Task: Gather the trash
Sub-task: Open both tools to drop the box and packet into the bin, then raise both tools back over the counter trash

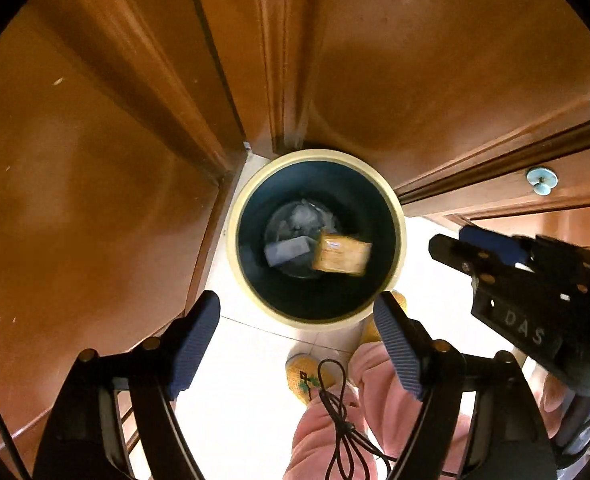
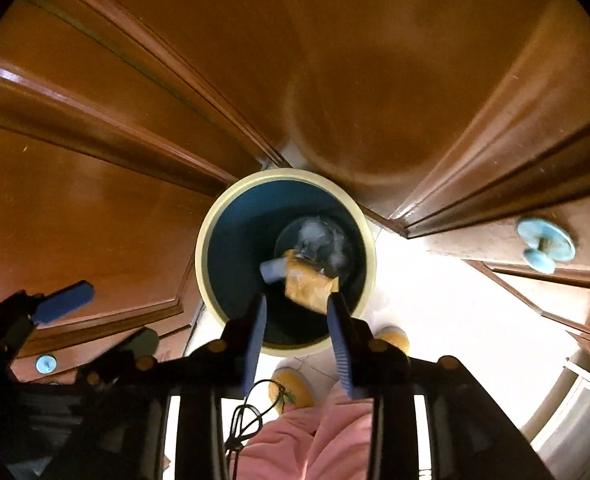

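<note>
A round trash bin with a cream rim (image 1: pixel 399 216) and dark blue inside stands on the floor in a corner. In it lie an orange packet (image 1: pixel 341 255), a grey-blue block (image 1: pixel 287 250) and crumpled clear plastic (image 1: pixel 303 214). My left gripper (image 1: pixel 297 312) is open and empty above the bin's near rim. My right gripper (image 2: pixel 297 300) is open over the bin (image 2: pixel 215 216), with the orange packet (image 2: pixel 309 284) loose just beyond its fingertips. The right gripper also shows in the left wrist view (image 1: pixel 455 242).
Brown wooden doors and panels (image 1: pixel 95 200) close in around the bin. A light blue knob (image 2: pixel 545 244) sits on a drawer at the right. The person's pink trousers (image 1: pixel 335 420) and yellow slippers (image 1: pixel 305 376) stand on the white tile floor, and a black cable (image 1: pixel 335 412) hangs there.
</note>
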Motion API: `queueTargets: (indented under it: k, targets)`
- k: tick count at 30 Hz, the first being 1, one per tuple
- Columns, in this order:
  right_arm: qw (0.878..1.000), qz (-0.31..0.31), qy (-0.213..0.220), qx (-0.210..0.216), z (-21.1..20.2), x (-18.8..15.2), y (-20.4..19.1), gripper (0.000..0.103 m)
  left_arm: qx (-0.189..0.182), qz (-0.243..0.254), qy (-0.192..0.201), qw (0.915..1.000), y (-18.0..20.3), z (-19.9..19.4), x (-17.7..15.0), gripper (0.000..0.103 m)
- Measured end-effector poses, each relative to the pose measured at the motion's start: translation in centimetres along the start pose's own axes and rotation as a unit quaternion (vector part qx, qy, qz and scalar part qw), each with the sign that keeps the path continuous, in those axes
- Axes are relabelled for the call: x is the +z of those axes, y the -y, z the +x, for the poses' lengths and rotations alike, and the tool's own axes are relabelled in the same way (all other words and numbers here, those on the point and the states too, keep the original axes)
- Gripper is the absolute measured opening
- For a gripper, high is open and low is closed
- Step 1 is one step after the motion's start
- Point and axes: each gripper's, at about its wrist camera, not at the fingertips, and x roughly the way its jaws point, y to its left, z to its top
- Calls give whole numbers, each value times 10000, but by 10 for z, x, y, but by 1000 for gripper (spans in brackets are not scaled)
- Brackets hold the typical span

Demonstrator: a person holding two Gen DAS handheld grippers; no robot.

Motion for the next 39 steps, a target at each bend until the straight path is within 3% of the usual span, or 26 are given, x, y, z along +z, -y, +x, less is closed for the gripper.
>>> queueTargets:
  k: [11, 20, 23, 28, 33, 39]
  targets:
    - [9998, -75, 178, -76, -63, -29, -7, 33, 72, -215, 60, 9997, -6, -59, -20, 77]
    - [9989, -165, 446, -1, -182, -52, -38, 37, -149, 46, 70, 9999, 8, -168, -34, 77]
    - [9979, -137, 629, 14, -227, -56, -46, 37, -139, 361, 408, 9984, 17, -223, -36, 77]
    - [9917, -78, 1287, -29, -309, -54, -53, 37, -186, 646, 1131, 9913, 25, -312, -32, 77]
    - [9777, -111, 2088, -190, -392, -56, -57, 37, -389, 638, 1894, 9790, 25, -391, -22, 77]
    - [9646, -46, 2623, -256, -459, -52, -55, 37, -368, 829, 2618, 9609, 32, -458, -12, 78]
